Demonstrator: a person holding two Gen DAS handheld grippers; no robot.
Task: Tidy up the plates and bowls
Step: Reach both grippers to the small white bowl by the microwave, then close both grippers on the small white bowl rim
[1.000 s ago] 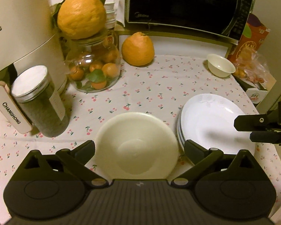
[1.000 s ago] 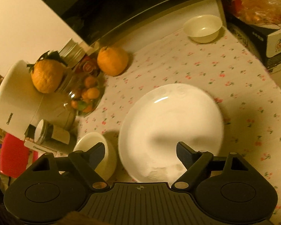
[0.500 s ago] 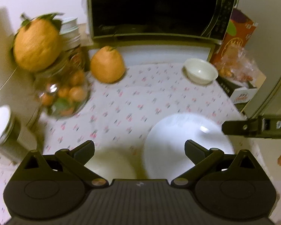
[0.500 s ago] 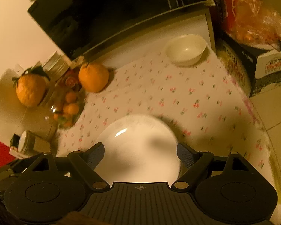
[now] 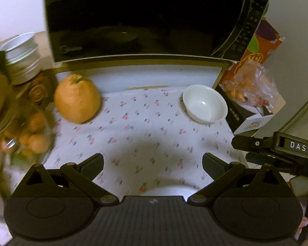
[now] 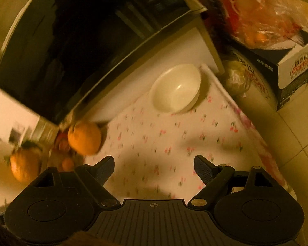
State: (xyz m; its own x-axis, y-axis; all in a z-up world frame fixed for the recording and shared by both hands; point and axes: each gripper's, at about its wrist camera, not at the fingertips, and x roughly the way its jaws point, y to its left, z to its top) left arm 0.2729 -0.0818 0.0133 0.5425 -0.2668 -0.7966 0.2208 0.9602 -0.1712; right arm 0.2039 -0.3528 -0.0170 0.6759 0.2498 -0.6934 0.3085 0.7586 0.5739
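1. Both views have swept forward across the bench (image 5: 145, 123) over the last second. A second ago the left wrist view looked down on a cream bowl lying between the left fingers, with the stack of white plates just off the right-hand finger; now only a pale sliver of a plate rim (image 5: 168, 189) shows at the base of the left gripper (image 5: 153, 165), and the near bowl is out of sight.

2. The right wrist view has changed the same way: the large plate that filled the space ahead of its fingers is gone from the frame, and bare cherry-print cloth lies between them.

3. The left gripper's fingers stand wide apart with nothing between them. The right gripper (image 6: 154, 168) is likewise spread and empty; from the left wrist view it shows as a dark arm just off the right-hand finger (image 5: 213, 165).

4. The small white bowl (image 5: 205, 103) is now the dish both views face. It sits upright, well ahead of both pairs of fingers, toward the right-hand finger in the left view and roughly ahead of the gap in the right view (image 6: 175, 88). It stands near the microwave (image 5: 145, 18) and just beside a cardboard box (image 5: 250, 121).

5. My reading: the far bowl is the next thing to collect, probably to join the other dishes, and no grasp has begun. Both frames are motion-blurred, so finer detail is uncertain.

6. The big orange fruit (image 5: 78, 100) lies ahead of the left-hand finger, well apart from the bowl.
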